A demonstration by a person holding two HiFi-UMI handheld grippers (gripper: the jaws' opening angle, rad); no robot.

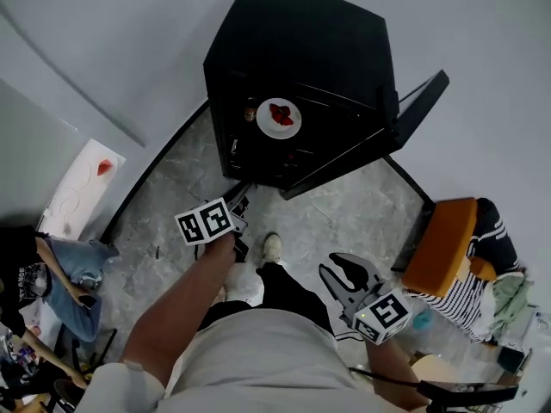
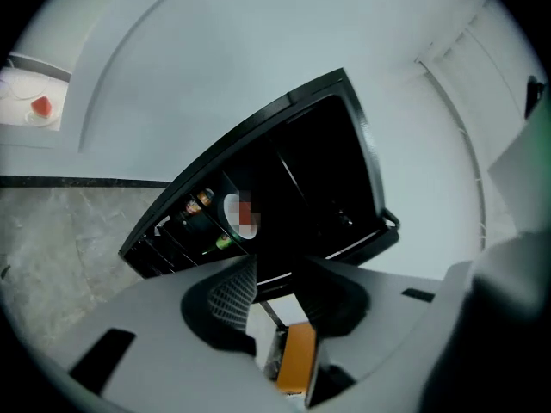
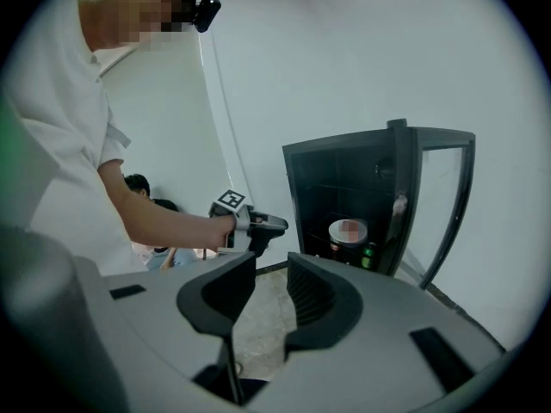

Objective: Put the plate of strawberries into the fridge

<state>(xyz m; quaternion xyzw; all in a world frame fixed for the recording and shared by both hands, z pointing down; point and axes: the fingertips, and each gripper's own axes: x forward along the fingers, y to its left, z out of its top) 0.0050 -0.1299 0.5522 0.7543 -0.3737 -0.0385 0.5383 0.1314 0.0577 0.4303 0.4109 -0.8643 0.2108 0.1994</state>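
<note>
Black mini fridge stands on the floor against the wall, its glass door swung open to the right; white plate sits on a shelf inside, seemingly near the shelf's front edge, with red strawberries in the middle of it; small bottles or cans sit just beside it toward the shelf's left end

Left gripper is held low in front of the open fridge, jaws spread wide with nothing between them, well apart from the plate; right gripper is lower and farther off, jaws apart and empty

Judged from this, the plate is in place and only the door is left

Handling, as a guess: the plate looks like glazed ceramic, so stiff, smooth and breakable, light to moderate in weight; the berries are soft and loose and would roll if it tips; best hold would be a pinch on the near rim, clear of the fruit, kept level

A second strawberry lies on the white desk at far left
</note>
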